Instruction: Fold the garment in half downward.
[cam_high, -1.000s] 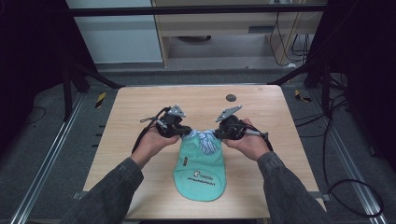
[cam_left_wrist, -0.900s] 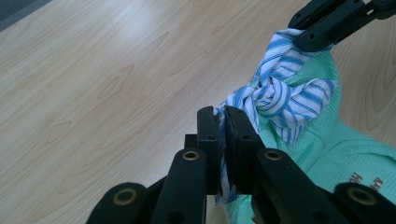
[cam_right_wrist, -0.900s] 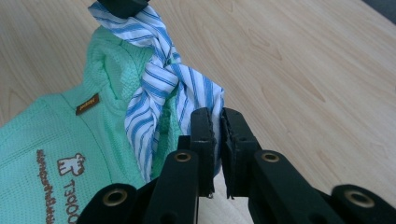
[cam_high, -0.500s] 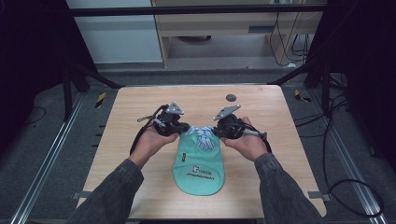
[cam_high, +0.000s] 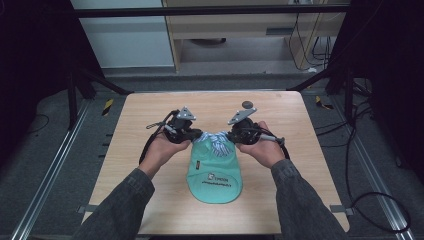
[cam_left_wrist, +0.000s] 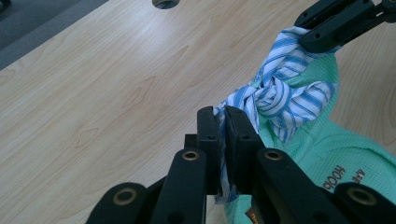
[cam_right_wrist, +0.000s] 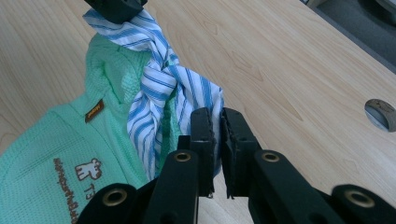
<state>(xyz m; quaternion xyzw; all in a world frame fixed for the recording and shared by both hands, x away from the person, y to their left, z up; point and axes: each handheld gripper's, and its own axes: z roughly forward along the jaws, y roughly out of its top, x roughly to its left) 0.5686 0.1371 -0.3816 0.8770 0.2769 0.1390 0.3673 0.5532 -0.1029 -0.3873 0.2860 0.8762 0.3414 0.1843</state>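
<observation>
Two grippers work one garment on a light wooden table. Biggest item: a mint-green waffle-knit garment lying flat mid-table, printed logo and text facing up, small brown tag near its upper part. At its far end a blue-and-white striped cloth is twisted into a knot, lifted slightly off the wood and stretched between the two tools. Left gripper: jaws pressed together, pinching one end of the striped cloth, fabric edge poking out between the pads. Right gripper: jaws also squeezed on the other end of the striped cloth. Both grippers sit close together above the garment's far end, each held in a hand, grey sleeves coming in from the near edge. Small dark round hole in the tabletop near the far edge, beyond the right gripper.
</observation>
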